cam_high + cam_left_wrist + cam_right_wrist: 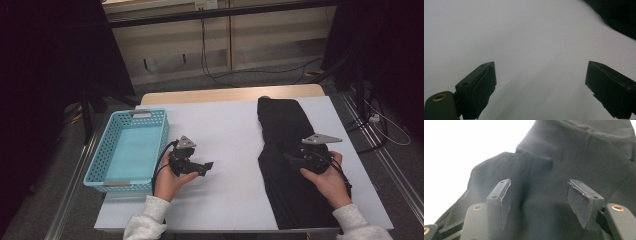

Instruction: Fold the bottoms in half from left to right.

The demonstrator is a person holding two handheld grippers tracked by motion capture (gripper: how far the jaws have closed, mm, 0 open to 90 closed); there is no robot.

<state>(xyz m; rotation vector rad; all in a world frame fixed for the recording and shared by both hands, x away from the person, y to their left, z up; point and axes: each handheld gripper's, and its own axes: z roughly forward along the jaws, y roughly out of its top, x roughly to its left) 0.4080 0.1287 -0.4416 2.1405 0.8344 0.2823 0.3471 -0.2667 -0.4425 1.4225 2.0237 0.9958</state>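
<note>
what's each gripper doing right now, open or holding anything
left gripper: open, empty, over the white tabletop.
right gripper: open, above the black garment, nothing gripped.

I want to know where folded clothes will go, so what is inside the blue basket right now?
The blue basket holds nothing on its pale floor as far as the high view shows. Its near wall hides a strip of the floor behind it. The black garment lies on the table, apart.

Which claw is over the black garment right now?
The right claw, open above the black garment. The left claw is open too, but over the bare white table cover.
</note>
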